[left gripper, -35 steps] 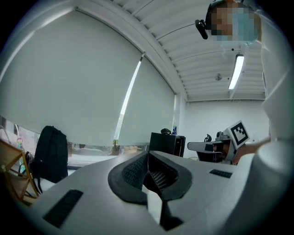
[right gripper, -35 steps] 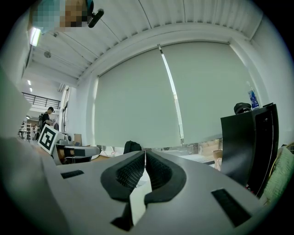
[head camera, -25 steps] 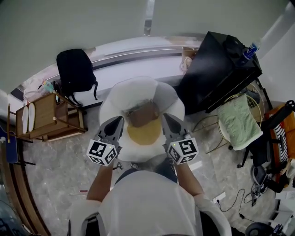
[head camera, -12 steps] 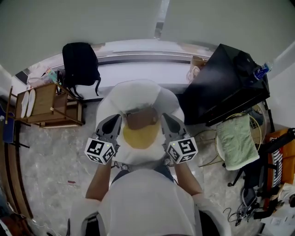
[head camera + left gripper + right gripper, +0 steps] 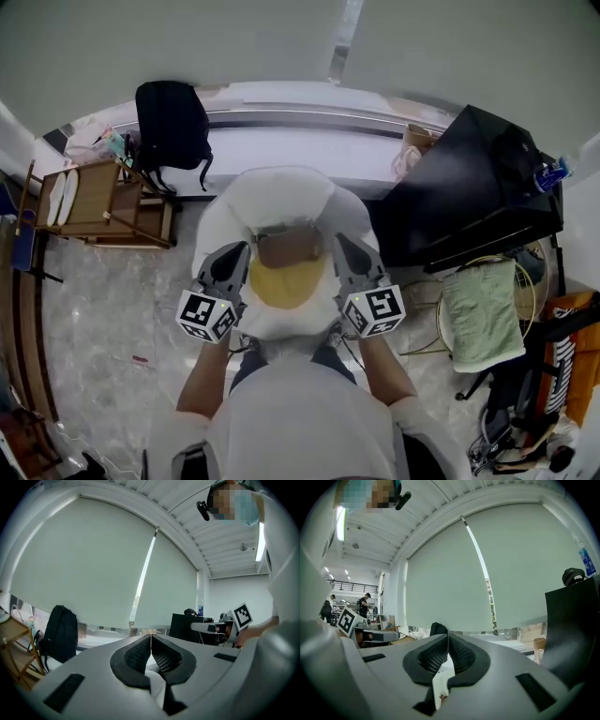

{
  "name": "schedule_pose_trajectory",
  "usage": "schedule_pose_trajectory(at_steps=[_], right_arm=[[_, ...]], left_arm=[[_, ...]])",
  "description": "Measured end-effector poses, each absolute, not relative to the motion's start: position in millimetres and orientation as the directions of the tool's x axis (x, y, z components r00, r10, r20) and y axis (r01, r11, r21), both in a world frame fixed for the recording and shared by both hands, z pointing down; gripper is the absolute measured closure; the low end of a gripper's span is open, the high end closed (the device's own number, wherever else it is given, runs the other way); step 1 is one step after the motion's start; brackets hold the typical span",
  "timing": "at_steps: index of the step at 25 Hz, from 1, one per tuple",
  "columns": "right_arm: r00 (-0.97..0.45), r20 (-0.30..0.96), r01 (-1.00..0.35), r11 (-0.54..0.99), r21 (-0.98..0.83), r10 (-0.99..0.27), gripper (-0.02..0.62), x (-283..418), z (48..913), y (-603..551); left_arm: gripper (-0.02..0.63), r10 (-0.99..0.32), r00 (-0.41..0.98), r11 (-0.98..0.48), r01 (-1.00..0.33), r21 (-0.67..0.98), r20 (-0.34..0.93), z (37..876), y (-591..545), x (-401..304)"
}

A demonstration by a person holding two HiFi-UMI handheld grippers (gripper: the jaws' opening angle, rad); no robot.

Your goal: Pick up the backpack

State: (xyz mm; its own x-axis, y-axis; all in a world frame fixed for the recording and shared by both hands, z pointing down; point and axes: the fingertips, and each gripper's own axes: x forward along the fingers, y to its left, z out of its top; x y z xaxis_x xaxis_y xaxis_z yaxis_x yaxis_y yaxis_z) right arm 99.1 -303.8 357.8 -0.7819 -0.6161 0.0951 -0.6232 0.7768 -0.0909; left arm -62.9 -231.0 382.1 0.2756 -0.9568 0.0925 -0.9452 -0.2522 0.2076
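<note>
The black backpack (image 5: 172, 127) leans upright against the blind on the white window ledge (image 5: 309, 142), at the far left of the head view. It also shows left of the jaws in the left gripper view as the backpack (image 5: 58, 633), and its top peeks over the jaws in the right gripper view as the backpack (image 5: 438, 629). My left gripper (image 5: 238, 249) and right gripper (image 5: 341, 241) are side by side in front of my body, level, well short of the backpack. Both are shut and hold nothing: left gripper (image 5: 151, 637), right gripper (image 5: 448, 637).
A wooden rack (image 5: 103, 202) stands on the floor just left of and below the backpack. A white round object (image 5: 281, 202) lies under the grippers. A black cabinet (image 5: 478, 192) with a bottle (image 5: 548, 175), a paper bag (image 5: 417, 142) and a green towel (image 5: 480, 314) are at the right.
In the head view the whole room has swung: the rack moved up, the cabinet slid right and down. Both grippers stay shut, side by side in front of the body.
</note>
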Motion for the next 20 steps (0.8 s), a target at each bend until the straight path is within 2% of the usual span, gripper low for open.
schedule_pose_trajectory(at_steps=[20], right_arm=[[-0.758, 0.169, -0.652, 0.738, -0.174, -0.63, 0.565, 78, 457, -377]], left_arm=[[0.574, -0.949, 0.244, -0.184, -0.942, 0.281, 0.197, 478, -289, -88]])
